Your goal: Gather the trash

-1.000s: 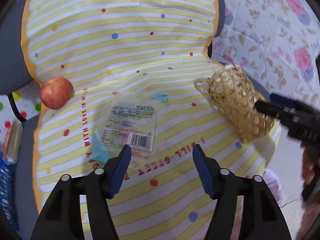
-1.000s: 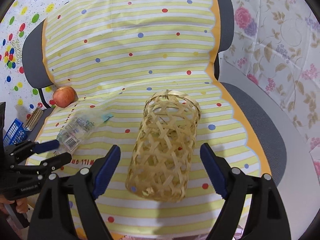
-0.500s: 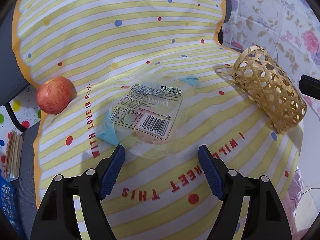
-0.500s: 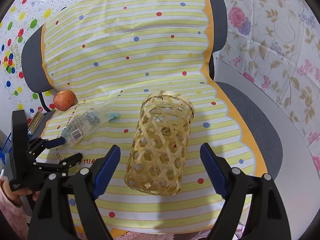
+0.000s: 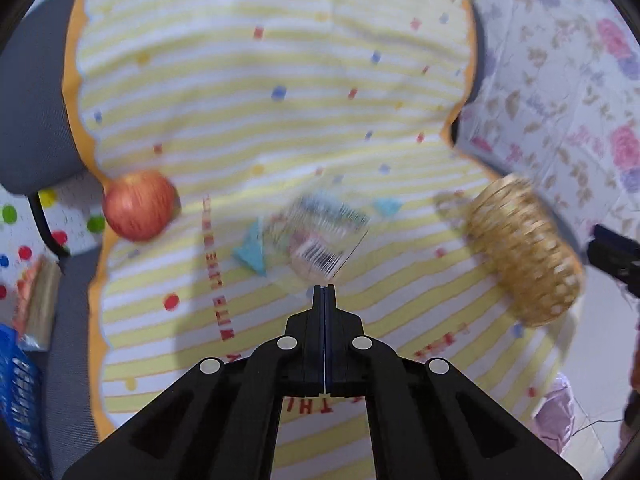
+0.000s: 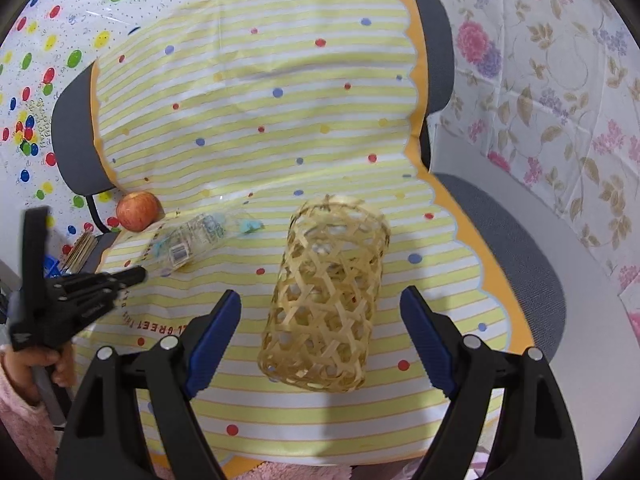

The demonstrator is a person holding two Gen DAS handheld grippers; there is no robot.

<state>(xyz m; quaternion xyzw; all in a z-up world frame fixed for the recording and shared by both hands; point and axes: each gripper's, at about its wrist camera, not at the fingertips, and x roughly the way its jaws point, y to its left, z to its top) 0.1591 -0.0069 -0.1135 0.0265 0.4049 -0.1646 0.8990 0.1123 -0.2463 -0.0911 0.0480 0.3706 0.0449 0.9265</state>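
Note:
A clear plastic wrapper (image 5: 320, 236) with a barcode label lies crumpled on the yellow striped cloth (image 5: 280, 92) over the chair seat. My left gripper (image 5: 324, 289) is closing: its jaws meet in a tight line on the wrapper's near edge. The right wrist view shows that gripper (image 6: 140, 274) at the wrapper's (image 6: 192, 238) lower corner. A woven bamboo basket (image 6: 328, 300) lies on its side, mouth pointing away. My right gripper (image 6: 320, 294) is open with its fingers on either side of the basket, apart from it. The basket (image 5: 524, 252) is blurred in the left wrist view.
A red apple (image 5: 138, 204) rests at the cloth's left edge. Small blue scraps (image 5: 386, 206) lie by the wrapper. A blue crate (image 5: 16, 392) and a bundle of sticks (image 5: 40, 300) sit left of the chair. Grey chair padding (image 6: 516, 248) shows at right.
The left gripper has gone from wide open to shut at the wrapper's near edge. The wrapper has crumpled from flat. The right gripper and basket have barely moved.

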